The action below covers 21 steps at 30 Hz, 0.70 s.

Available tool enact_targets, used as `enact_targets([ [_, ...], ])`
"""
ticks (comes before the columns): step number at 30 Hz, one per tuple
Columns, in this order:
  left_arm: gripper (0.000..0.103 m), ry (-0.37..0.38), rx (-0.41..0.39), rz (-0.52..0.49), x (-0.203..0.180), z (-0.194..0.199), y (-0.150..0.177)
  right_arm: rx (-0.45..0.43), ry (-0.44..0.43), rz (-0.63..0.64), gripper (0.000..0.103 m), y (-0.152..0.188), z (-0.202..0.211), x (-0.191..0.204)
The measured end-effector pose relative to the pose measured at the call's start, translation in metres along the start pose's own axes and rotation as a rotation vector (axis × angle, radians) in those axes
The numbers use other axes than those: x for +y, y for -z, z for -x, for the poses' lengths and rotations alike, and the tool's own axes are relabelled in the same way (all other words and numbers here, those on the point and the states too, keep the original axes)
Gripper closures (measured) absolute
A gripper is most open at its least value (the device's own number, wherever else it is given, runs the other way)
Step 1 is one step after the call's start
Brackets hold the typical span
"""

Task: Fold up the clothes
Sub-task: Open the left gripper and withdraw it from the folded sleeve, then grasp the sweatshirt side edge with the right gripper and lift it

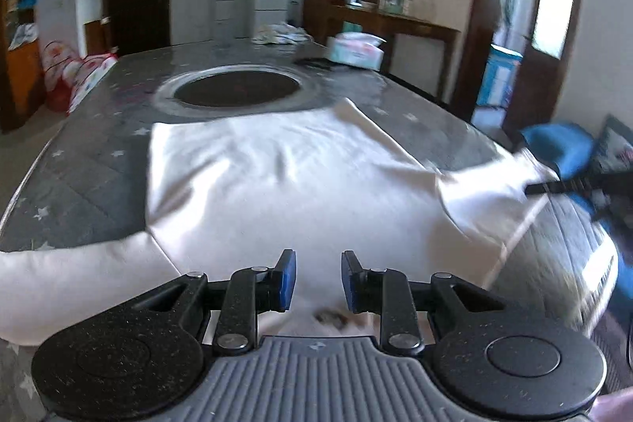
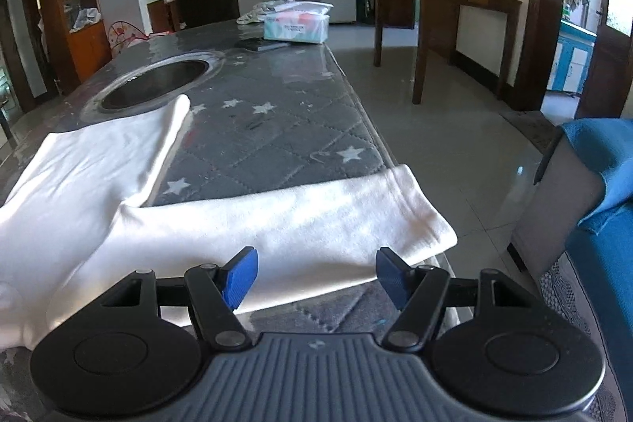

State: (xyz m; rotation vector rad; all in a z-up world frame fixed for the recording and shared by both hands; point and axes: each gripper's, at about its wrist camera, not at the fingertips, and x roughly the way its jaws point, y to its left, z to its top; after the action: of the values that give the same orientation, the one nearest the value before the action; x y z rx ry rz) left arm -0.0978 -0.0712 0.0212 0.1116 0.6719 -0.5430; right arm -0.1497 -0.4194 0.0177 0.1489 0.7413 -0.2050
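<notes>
Over on the left, the left hand-held gripper (image 1: 318, 279) hovers low above the white cotton long-sleeved garment (image 1: 277, 184), blue pads parted by a narrow gap, nothing between them. No earlier view here, so just that: slightly spread, gripping nothing. Straight ahead of it the garment's body lies flat on the grey quilted star-patterned bench (image 1: 87, 184), and one sleeve trails off to its left. Beyond the cloth sits a round dark metal basin (image 1: 237, 91) sunk into the bench top. Far ahead and right of it rests a pale tissue pack (image 1: 356, 52).

Moving right, the right hand-held gripper (image 2: 316, 277) stands spread wide, jaws empty, just above the near edge of the other white sleeve (image 2: 285, 224), which stretches across in front of it, its cuff overhanging the bench edge to the gripper's right. Further right, a blue cloth (image 2: 601, 161) drapes over a grey chair back.
</notes>
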Motion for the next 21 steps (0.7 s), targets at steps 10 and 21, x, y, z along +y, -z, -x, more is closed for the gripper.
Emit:
enact_targets([
  [10, 0.07, 0.041, 0.04, -0.083, -0.022, 0.013, 0.028, -0.028, -0.106, 0.105, 0.034, -0.004, 0.011, 0.04],
  [21, 0.067, 0.064, 0.057, -0.091, -0.019, 0.009, 0.022, 0.008, -0.203, 0.231, 0.034, 0.003, 0.003, 0.084],
])
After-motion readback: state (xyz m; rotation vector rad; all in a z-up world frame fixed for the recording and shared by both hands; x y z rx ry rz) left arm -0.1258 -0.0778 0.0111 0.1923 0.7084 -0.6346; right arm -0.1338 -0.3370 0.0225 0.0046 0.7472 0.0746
